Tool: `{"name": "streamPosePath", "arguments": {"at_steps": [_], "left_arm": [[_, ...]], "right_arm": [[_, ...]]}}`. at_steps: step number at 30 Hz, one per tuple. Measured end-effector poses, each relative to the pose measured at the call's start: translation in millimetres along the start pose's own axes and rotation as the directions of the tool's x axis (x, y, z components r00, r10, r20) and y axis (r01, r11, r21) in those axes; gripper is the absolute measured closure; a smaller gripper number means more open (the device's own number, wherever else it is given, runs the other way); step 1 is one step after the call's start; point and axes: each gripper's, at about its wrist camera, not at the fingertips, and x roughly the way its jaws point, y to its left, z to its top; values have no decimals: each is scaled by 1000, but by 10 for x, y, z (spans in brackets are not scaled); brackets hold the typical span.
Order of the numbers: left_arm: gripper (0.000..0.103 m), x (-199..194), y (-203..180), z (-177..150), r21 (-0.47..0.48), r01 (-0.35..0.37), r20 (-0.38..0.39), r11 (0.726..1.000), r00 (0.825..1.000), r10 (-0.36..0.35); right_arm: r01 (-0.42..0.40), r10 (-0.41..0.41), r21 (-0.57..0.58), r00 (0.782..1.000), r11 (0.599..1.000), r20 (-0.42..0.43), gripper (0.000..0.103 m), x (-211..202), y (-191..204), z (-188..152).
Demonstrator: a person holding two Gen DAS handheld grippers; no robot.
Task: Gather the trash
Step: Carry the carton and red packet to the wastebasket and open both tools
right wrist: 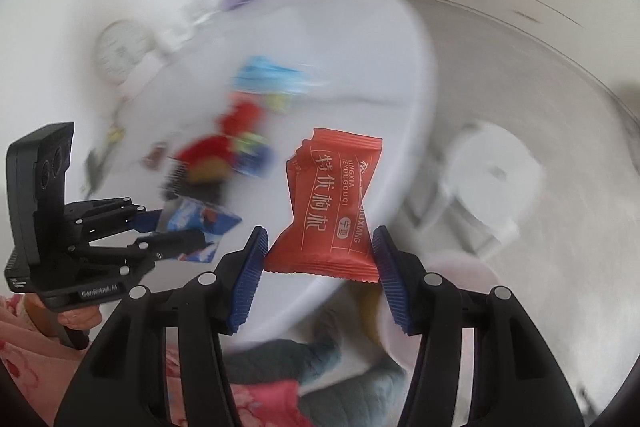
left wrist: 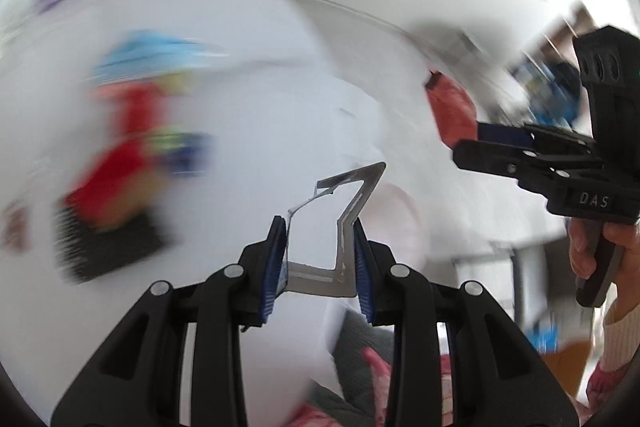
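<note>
Left gripper (left wrist: 320,259) pinches a crinkly silver foil wrapper (left wrist: 344,227); right gripper (right wrist: 320,275) clamps a glossy red packet (right wrist: 332,203) over the round white table (right wrist: 360,39).

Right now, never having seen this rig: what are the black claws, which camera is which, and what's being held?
No robot here: a person holds a black two-finger handheld gripper in each hand, and each gripper carries a fisheye camera looking along its fingers.

The left wrist view shows the left gripper shut on a crumpled, opened silvery foil wrapper; the right gripper shows at that picture's right edge, with the hand gripping its handle.

The right wrist view shows the right gripper shut on an orange-red snack packet with white print; the left gripper appears at the left of that picture, its blue-and-white printed side showing.

Below lies a round white table with a blurred pile of colourful wrappers, too smeared to identify. A white plastic stool stands on the floor.
</note>
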Motion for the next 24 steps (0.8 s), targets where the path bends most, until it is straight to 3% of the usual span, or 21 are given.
{"name": "streamPosePath", "arguments": {"at_steps": [3,6,10,14,17,24], "left_arm": [[71,484,-582,78,67,49,-96,996,995,-43],[71,912,-937,117,59,75,-202,995,977,-62],[42,1285,-1267,184,32,52,-278,998,960,-41],[25,1332,-1442,293,7,-23,-250,1000,968,24],[21,1188,-1461,354,-28,-86,-194,996,978,79],[17,825,-1357,423,-117,-193,-105,974,978,181]], "right_arm": [[29,-30,69,1000,997,10,48,-233,-463,-289],[54,-57,109,998,993,18,48,-411,-862,-513],[11,-16,166,1000,986,26,48,-530,-1384,-743],[-17,15,157,1000,987,11,48,-539,-1651,-795],[-38,40,126,999,991,-18,48,-488,-1726,-759],[-69,69,4,993,998,-93,46,-355,-1668,-742]]}}
